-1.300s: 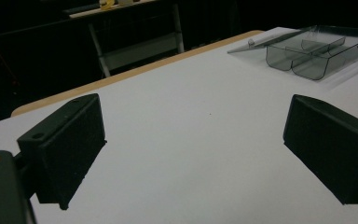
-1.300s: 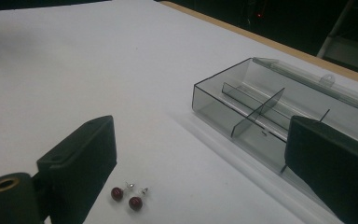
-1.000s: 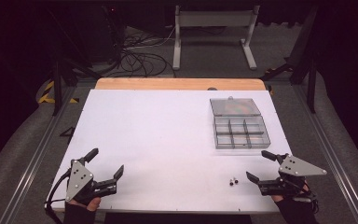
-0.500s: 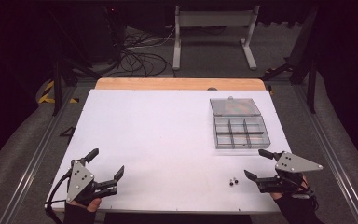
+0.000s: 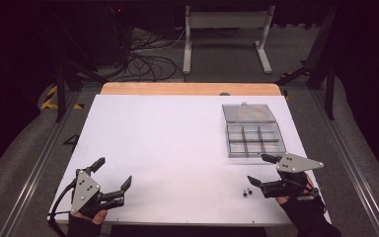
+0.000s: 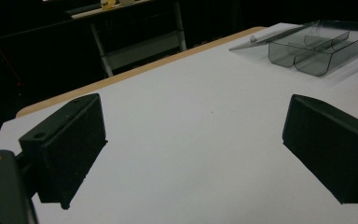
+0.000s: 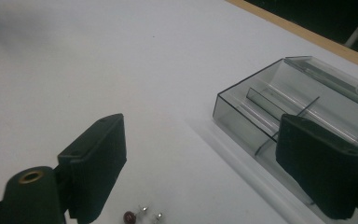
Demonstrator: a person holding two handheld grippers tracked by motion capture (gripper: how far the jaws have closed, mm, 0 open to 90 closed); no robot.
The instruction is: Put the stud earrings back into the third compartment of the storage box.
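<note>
High view shows the white table bearing an open clear compartment box at its far right. Left gripper rests near-left, jaws wide and empty. Right gripper, jaws wide though just narrowing, hovers empty beside two small components.

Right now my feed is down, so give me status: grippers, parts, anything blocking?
Left gripper open, empty. Right gripper open, jaws just closing a little, nothing between them. Small parts on table beside right gripper. Compartment box lid open; path unobstructed.
</note>
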